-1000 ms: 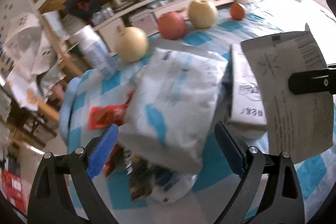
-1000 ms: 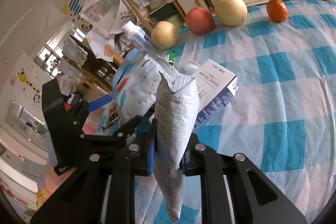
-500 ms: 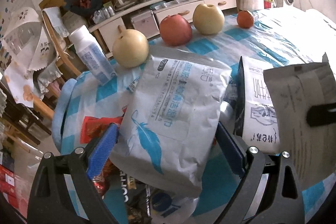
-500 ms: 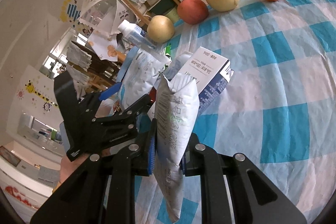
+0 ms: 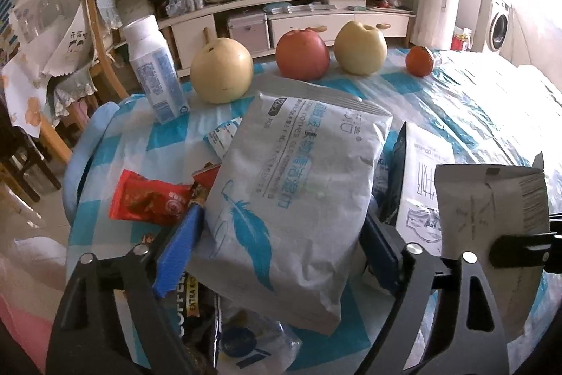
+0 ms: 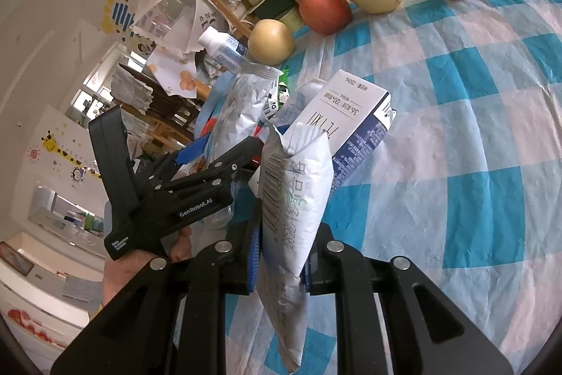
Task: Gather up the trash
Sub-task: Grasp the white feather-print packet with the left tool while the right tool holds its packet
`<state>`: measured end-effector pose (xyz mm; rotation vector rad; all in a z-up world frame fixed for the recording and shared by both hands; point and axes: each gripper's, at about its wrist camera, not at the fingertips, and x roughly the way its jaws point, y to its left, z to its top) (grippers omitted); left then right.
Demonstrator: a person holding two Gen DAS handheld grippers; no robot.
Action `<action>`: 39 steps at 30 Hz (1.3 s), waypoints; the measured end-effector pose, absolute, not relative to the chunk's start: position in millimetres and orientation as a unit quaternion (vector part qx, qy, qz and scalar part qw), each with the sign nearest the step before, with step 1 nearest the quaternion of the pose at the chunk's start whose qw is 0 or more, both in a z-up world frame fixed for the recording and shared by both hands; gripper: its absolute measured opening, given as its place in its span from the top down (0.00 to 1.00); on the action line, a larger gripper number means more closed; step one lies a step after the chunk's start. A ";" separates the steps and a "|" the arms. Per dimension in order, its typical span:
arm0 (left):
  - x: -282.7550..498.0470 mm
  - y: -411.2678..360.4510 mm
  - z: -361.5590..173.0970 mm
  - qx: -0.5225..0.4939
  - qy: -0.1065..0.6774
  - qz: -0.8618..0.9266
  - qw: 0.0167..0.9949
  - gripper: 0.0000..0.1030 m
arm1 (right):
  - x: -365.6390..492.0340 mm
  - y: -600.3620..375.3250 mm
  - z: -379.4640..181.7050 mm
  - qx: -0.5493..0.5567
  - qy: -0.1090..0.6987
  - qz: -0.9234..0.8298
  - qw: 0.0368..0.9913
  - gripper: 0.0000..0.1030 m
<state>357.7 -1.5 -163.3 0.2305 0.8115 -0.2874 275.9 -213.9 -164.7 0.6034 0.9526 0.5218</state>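
My left gripper (image 5: 281,245) is shut on a large white wet-wipe pack with a blue feather print (image 5: 295,192) and holds it tilted over a heap of wrappers. My right gripper (image 6: 281,266) is shut on a small white paper packet with a barcode (image 6: 295,199); this packet shows at the right of the left wrist view (image 5: 491,220). A white and navy carton (image 6: 354,132) lies on the checked cloth between them. A red snack wrapper (image 5: 147,202) and a coffee sachet (image 5: 189,301) lie under the left gripper.
A pear (image 5: 221,69), a red apple (image 5: 302,55), a yellow apple (image 5: 360,46) and an orange (image 5: 419,60) stand in a row at the table's far edge (image 5: 474,83). A white bottle (image 5: 154,69) stands at the far left. A chair (image 5: 102,37) is behind it.
My left gripper has lifted and tilted the feather pack more upright, its view levelling towards the fruit. My right gripper with the packet has drawn back and closer to the left gripper.
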 end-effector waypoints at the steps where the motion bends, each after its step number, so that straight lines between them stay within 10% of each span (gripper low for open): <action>1: 356.6 0.5 -162.5 0.103 0.394 -0.139 0.903 0.20 | 276.0 -212.9 -164.4 0.282 0.446 0.243 0.814 0.81; 32: 276.5 65.5 -136.8 -0.028 0.397 -0.160 0.903 0.37 | 261.3 -178.6 -143.8 0.263 0.412 0.234 0.840 0.81; 39: 275.9 60.5 -142.5 -0.003 0.411 -0.165 0.897 0.17 | 258.3 -173.7 -143.0 0.239 0.416 0.213 0.851 0.81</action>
